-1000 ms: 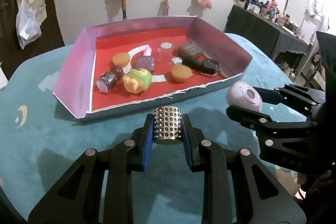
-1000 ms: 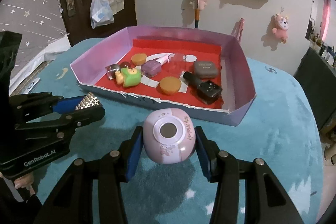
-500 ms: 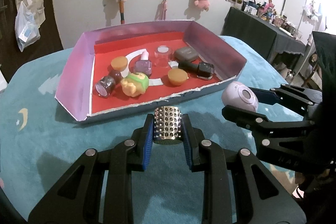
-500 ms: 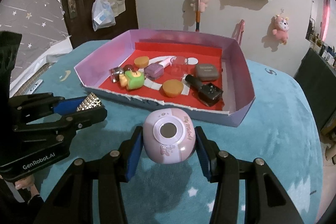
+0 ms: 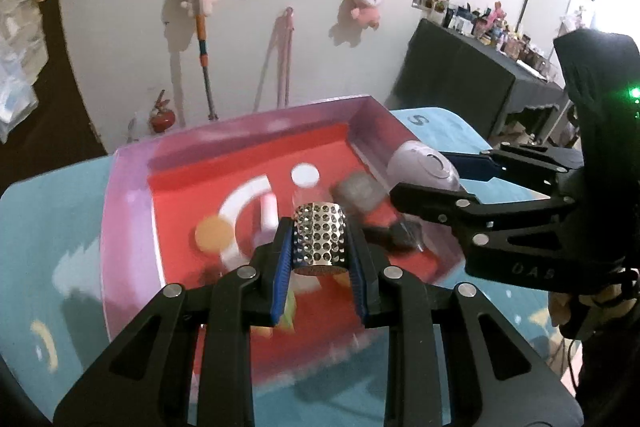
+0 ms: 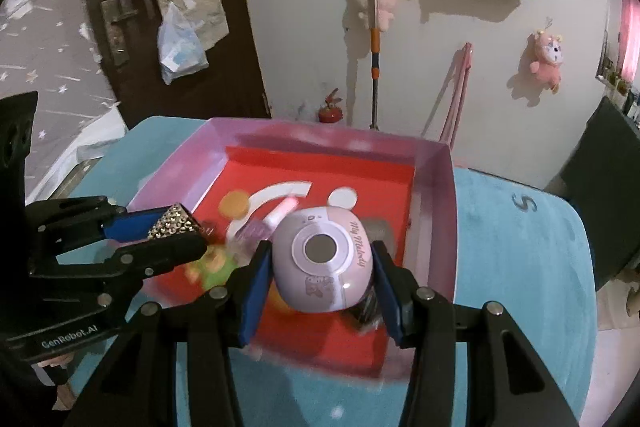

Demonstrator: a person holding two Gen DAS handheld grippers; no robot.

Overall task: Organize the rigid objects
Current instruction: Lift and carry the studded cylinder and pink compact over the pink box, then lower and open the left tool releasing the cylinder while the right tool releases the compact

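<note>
My left gripper (image 5: 320, 247) is shut on a studded silver cylinder (image 5: 319, 238) and holds it above the red floor of the pink-walled tray (image 5: 128, 211). My right gripper (image 6: 320, 259) is shut on a pink round device (image 6: 322, 259) marked "My Melody", held over the tray's (image 6: 434, 203) right half. Each gripper shows in the other view, the right gripper (image 5: 424, 179) at the tray's right wall and the left gripper (image 6: 172, 231) at its left wall. The small things lying in the tray are blurred; an orange disc (image 6: 234, 205) and a green toy (image 6: 214, 267) show.
The tray stands on a round table with a teal cloth (image 6: 520, 247). Behind it are a white wall with hanging plush toys (image 6: 546, 61), a broom (image 6: 374, 39) and a dark door (image 6: 128, 7). A dark cluttered side table (image 5: 480, 75) stands at the right.
Both grippers have moved forward and up, from in front of the tray's near wall to above its inside, each still holding its object. The view is blurred by the motion.
</note>
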